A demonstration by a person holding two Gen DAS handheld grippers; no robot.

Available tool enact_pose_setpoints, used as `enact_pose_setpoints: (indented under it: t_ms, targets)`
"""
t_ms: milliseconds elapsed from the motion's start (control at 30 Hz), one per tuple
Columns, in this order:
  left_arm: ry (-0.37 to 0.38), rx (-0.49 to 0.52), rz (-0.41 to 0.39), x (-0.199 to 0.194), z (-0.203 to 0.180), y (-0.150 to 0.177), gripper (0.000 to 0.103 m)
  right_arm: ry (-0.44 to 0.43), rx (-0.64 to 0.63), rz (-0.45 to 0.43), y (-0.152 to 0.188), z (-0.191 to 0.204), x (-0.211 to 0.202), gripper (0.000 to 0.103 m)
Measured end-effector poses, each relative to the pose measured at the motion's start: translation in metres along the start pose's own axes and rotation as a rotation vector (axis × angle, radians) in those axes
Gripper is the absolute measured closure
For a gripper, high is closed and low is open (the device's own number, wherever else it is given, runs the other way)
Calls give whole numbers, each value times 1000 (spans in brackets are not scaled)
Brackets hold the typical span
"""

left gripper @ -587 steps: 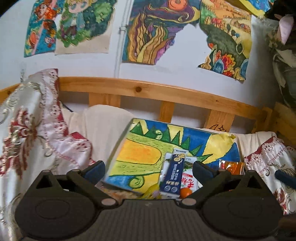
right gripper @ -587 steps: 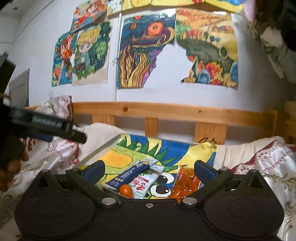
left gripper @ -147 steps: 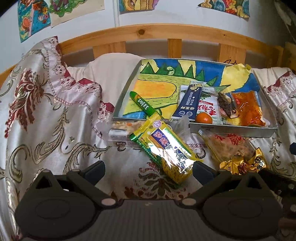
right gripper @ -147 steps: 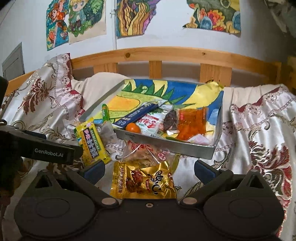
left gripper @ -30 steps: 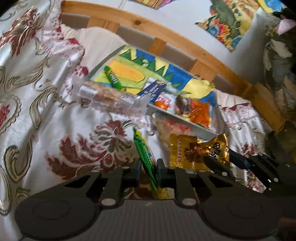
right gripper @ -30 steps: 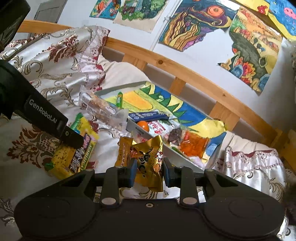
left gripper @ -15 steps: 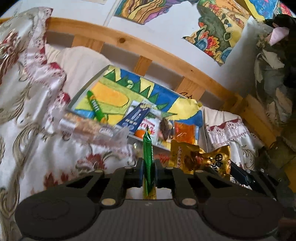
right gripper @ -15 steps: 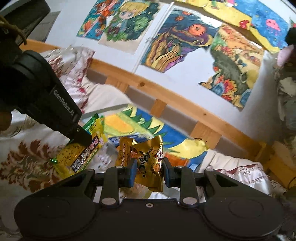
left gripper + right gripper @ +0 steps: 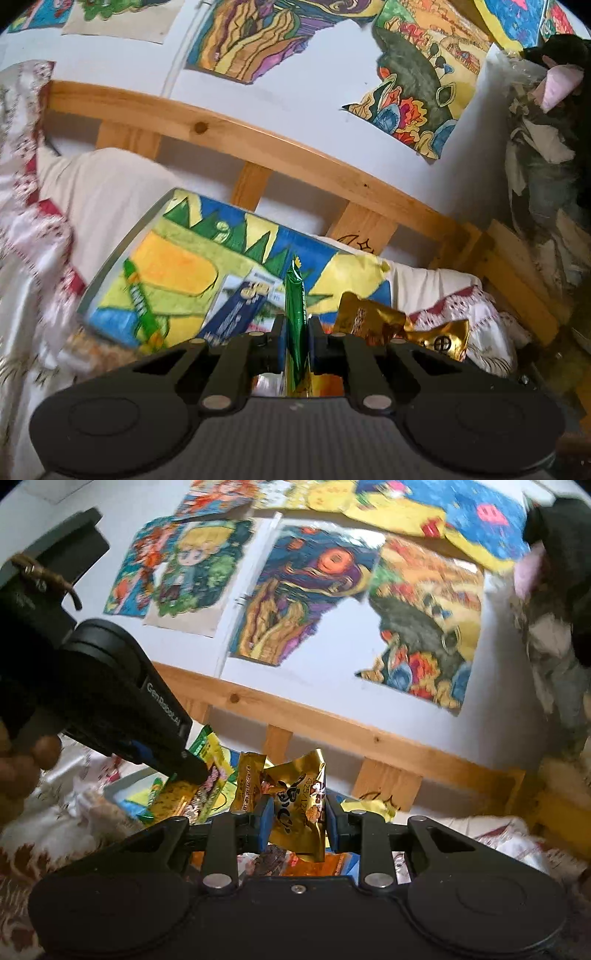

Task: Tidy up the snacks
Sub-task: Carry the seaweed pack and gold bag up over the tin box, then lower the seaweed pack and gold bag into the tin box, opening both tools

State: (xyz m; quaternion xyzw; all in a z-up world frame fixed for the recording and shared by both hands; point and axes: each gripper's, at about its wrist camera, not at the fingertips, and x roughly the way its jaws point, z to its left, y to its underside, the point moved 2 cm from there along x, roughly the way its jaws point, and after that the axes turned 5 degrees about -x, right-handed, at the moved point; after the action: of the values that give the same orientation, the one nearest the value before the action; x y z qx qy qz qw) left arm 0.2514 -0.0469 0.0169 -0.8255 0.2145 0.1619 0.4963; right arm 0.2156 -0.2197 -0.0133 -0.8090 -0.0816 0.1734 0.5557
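Observation:
My left gripper (image 9: 295, 343) is shut on a green and yellow snack packet (image 9: 294, 295), held edge-on above the near edge of the painted tray (image 9: 110, 269). In the right wrist view the same packet (image 9: 207, 775) hangs from the left gripper's fingertips (image 9: 188, 770), lifted at the left. My right gripper (image 9: 293, 821) is shut on a gold foil snack bag (image 9: 295, 805), also raised; the gold bag (image 9: 373, 317) shows at the right in the left wrist view. Inside the tray lie a green stick pack (image 9: 138, 295) and a blue box (image 9: 236, 310).
A wooden bed rail (image 9: 258, 140) runs behind the tray, with paintings on the white wall (image 9: 314, 590) above. Patterned white and red cloth (image 9: 33, 258) covers the bed at the left. Orange and dark snack packs (image 9: 295, 862) lie below the right gripper. A person's hand (image 9: 18, 768) holds the left gripper.
Both grippers have risen and moved toward the tray with their packets. The views tilted up, so more wall and less bedcloth shows.

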Motion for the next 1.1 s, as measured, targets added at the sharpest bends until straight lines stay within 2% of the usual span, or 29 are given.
enact_pose_setpoints:
  t_ms: [300, 500, 667, 833, 900, 933, 967, 1000, 1067, 1100]
  targets:
    - [-13, -8, 43, 59, 0, -6, 91, -68, 180, 130, 29, -30, 55, 72]
    - [-11, -97, 68, 83, 17, 0, 91, -81, 257, 245, 46, -40, 75, 72]
    - [-35, -109, 81, 91, 26, 6, 91, -77, 310, 274, 52, -47, 79, 72]
    - [-67, -114, 98, 94, 32, 10, 90, -77, 310, 279, 52, -47, 79, 71]
    - [-89, -111, 103, 94, 34, 11, 86, -73, 305, 280, 52, -47, 79, 68]
    - [-98, -106, 103, 94, 34, 12, 83, -69, 304, 281, 52, -47, 79, 63]
    - [-113, -96, 101, 93, 34, 12, 69, -62, 301, 282, 53, -48, 79, 57]
    - [-128, -83, 93, 92, 34, 12, 48, -52, 300, 282, 53, -48, 79, 56]
    - [-156, -65, 57, 87, 34, 12, 30, -41, 303, 283, 54, -49, 79, 54]
    - [-163, -57, 35, 83, 33, 12, 27, -41, 304, 283, 53, -49, 79, 52]
